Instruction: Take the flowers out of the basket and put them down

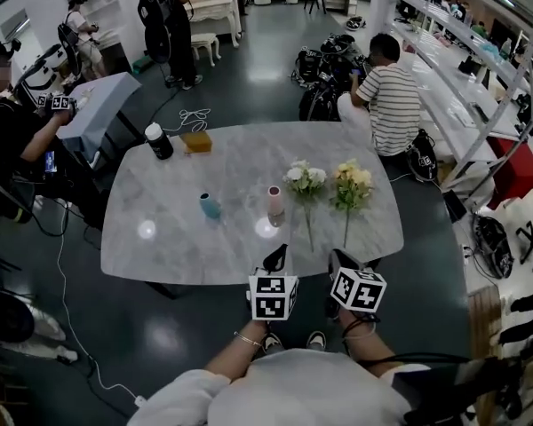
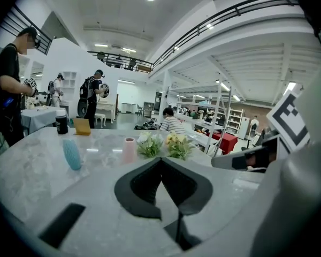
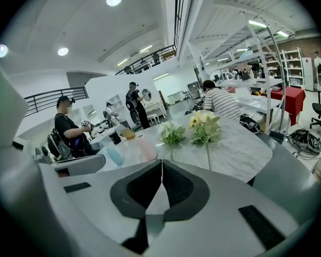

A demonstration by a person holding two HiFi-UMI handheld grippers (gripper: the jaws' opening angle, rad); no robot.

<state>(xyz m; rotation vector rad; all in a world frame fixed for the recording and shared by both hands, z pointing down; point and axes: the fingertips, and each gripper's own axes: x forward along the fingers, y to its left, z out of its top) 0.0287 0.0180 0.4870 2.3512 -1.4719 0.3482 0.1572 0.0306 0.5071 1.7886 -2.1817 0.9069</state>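
- The white artificial flower bunch [image 1: 305, 177] and the yellow artificial flower bunch [image 1: 353, 177] lie side by side on the grey marble-patterned surface [image 1: 160, 229], stems toward the person.
- The left gripper [image 1: 275, 257] hovers at the near edge, fingers pressed together, empty.
- The right gripper [image 1: 341, 258] beside it has its fingers together too, holding nothing.
- A pink cylindrical vase [image 1: 274, 201] stands just left of the white bunch.

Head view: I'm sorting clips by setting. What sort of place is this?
Probably a big open lab or workshop hall, not a home: long shelving racks run down the right side, another person holds marker-cube devices, and gear bags and a cable lie on the dark polished floor.
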